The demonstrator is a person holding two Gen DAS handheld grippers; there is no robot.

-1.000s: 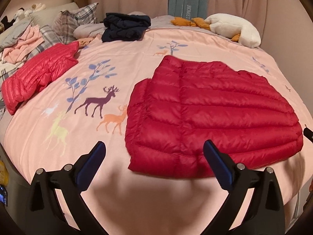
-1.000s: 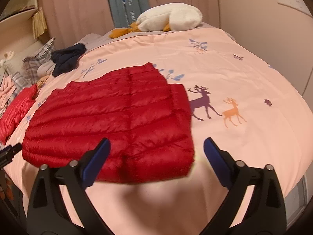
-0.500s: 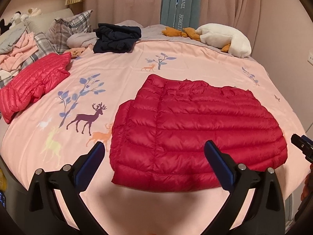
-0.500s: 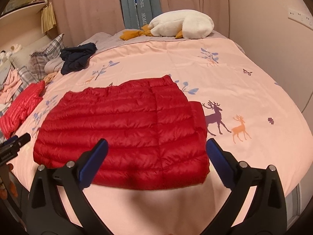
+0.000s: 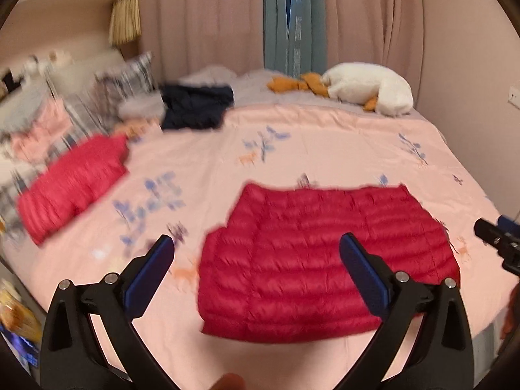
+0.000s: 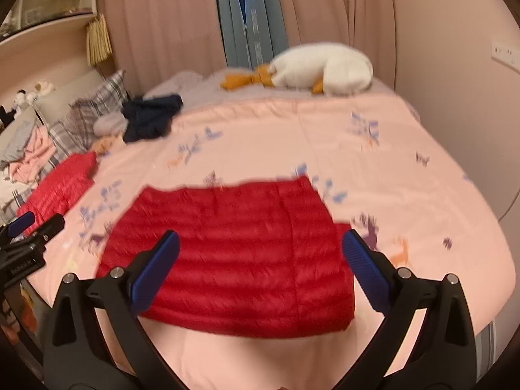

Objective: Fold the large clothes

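Observation:
A dark red quilted down jacket [image 5: 312,260] [image 6: 234,260] lies folded flat on the pink bedspread near the front edge of the bed. My left gripper [image 5: 256,253] hovers open above and in front of the jacket's left part, holding nothing. My right gripper [image 6: 260,250] is likewise open and empty over the jacket's right part. Each gripper shows at the edge of the other's view: the right gripper [image 5: 500,237] and the left gripper [image 6: 29,237]. Both views are blurred by motion.
A lighter red folded jacket [image 5: 71,182] lies at the bed's left. A dark navy garment [image 5: 195,107], plaid pillows [image 6: 94,110] and a white plush goose [image 5: 367,87] sit along the far side. Curtains [image 6: 250,16] and a wall close off the back and right.
Both grippers have pulled back and risen away from the red jacket, which now looks smaller and farther off. More of the curtains and wall shows. The jacket itself has not moved.

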